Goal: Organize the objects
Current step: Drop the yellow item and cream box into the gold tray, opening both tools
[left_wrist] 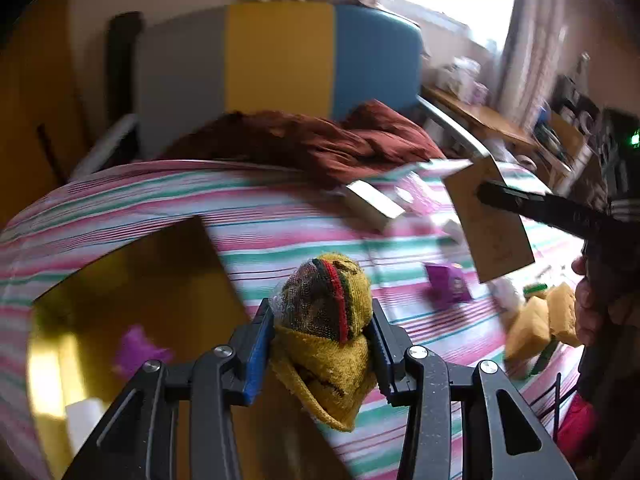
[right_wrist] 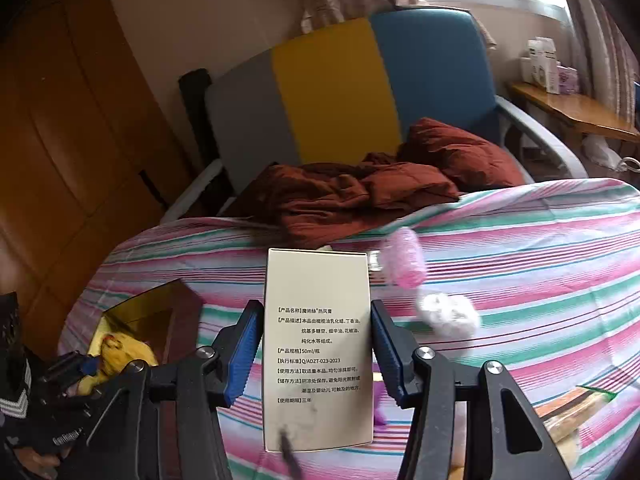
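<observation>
My left gripper (left_wrist: pixel 322 326) is shut on a yellow sock bundle (left_wrist: pixel 326 320) with red, green and black stripes, held above a gold open box (left_wrist: pixel 132 300) on the striped bed. My right gripper (right_wrist: pixel 316 356) is shut on a cream product box (right_wrist: pixel 318 344) with printed text, held above the bed; it also shows in the left wrist view (left_wrist: pixel 490 220), held up at the right. The gold box appears at the lower left of the right wrist view (right_wrist: pixel 148 316), with yellow cloth inside.
The striped sheet (right_wrist: pixel 520 248) carries a pink item (right_wrist: pixel 404 258), a white item (right_wrist: pixel 448 314), a purple packet (left_wrist: pixel 448 284), a white-gold box (left_wrist: pixel 374 204) and yellow sponges (left_wrist: pixel 540 322). A maroon blanket (right_wrist: pixel 372 188) lies by the headboard. A wooden shelf (right_wrist: pixel 572 112) stands right.
</observation>
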